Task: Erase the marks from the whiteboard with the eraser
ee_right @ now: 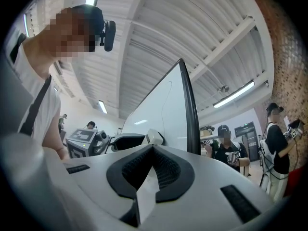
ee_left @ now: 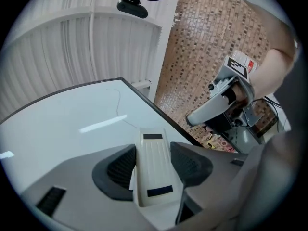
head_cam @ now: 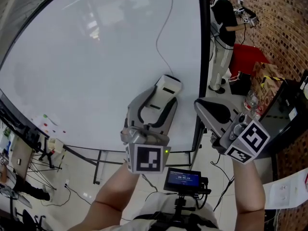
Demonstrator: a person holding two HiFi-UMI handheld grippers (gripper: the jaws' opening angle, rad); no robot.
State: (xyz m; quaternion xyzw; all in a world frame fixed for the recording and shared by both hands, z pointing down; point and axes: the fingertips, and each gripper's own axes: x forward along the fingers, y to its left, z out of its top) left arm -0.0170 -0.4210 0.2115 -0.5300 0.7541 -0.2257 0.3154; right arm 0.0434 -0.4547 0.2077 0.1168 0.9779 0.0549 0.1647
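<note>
Glossy whiteboard [head_cam: 96, 57], ribbed rectangular eraser [ee_left: 153, 170]

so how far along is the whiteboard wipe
Done: most of the whiteboard looks clean. In hand: the left gripper is shut on the eraser, which sits at the lower end of a thin line. Left: that line, running up to the board's top edge. The right gripper is shut, empty.
</note>
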